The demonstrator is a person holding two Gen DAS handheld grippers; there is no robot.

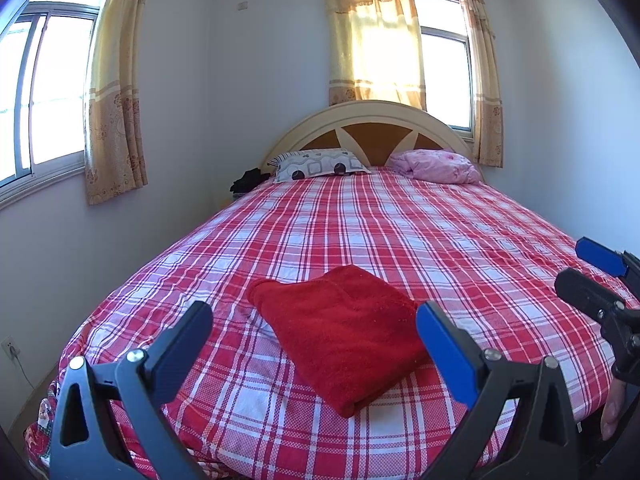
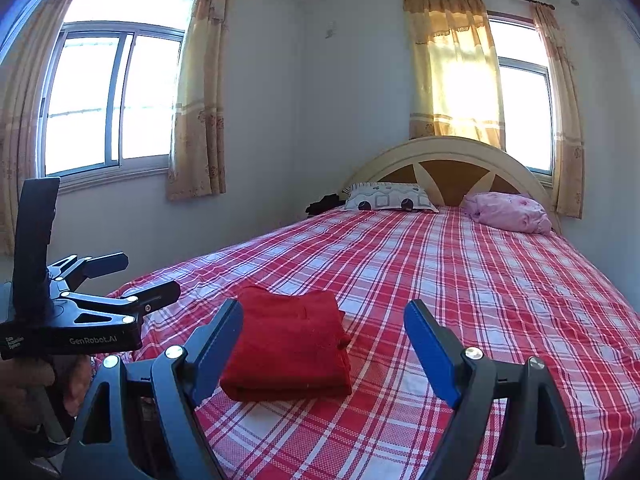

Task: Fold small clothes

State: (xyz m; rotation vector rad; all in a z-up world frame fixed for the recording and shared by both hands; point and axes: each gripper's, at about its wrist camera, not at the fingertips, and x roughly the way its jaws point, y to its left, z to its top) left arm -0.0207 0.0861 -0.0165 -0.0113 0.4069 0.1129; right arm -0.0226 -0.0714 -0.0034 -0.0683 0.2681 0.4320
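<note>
Red fleecy garment [image 1: 340, 332] lies folded into a neat, flat rectangle near the foot end of the bed, on the red-and-white plaid sheet [image 1: 400, 232]. Edges squared off, layers stacked; one corner points toward the foot. Nothing touches it.

Left gripper [image 1: 314, 334] hovers just short of the garment, jaws spread wide, one dark finger to the left of the cloth and one blue-padded finger to its right as seen from its own camera. Pads clear of the fabric. From the right wrist view the same tool [image 2: 152, 278] shows side-on at the left edge, both fingers parted, above the sheet beside the garment.

Right gripper [image 2: 324, 344] likewise stands wide, empty, its fingers framing the right half of the folded piece [image 2: 288, 348] without contact. In the left wrist view it [image 1: 568, 264] enters from the right edge, well off the cloth. A fingertip [image 1: 612, 412] of the person shows low at that edge.

Farther up the bed: a white pillow with dark dots [image 1: 320, 164] on the left, a crumpled pink bundle [image 1: 436, 166] on the right, both against the arched cream headboard [image 1: 372, 120]. A dark heap [image 1: 246, 180] sits just off the bed's left corner by the pillow. Yellow curtains [image 1: 376, 40] hang over sunlit windows [image 1: 446, 80] behind and to the left.
</note>
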